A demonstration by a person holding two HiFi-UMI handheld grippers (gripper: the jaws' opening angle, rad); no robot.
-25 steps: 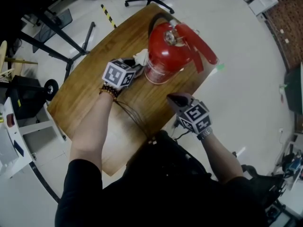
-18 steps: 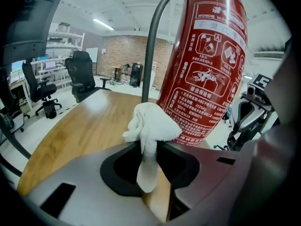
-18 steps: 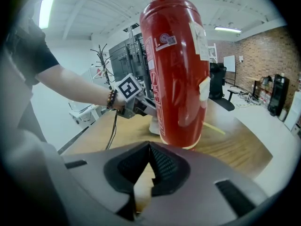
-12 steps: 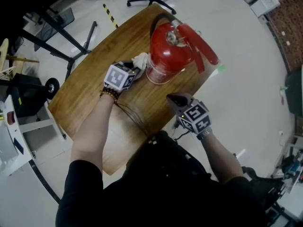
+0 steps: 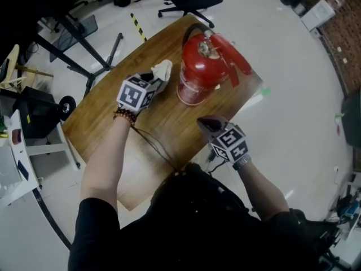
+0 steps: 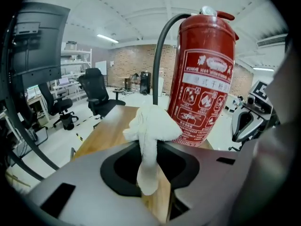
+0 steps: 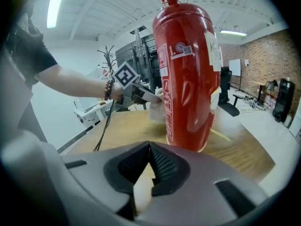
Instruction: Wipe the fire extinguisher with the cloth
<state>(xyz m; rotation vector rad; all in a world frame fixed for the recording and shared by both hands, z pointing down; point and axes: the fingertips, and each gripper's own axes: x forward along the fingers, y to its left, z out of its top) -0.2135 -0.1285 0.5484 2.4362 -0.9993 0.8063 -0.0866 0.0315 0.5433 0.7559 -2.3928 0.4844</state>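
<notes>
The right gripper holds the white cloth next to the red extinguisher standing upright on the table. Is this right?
No: the left gripper holds the cloth, as the left gripper view shows. The extinguisher does stand upright on the table.

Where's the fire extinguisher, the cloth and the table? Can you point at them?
Fire extinguisher (image 5: pixel 197 75): head view, on its red body.
Cloth (image 6: pixel 153 126): left gripper view, on the bunched top.
Table (image 5: pixel 175 114): head view, on bare wood.
</notes>
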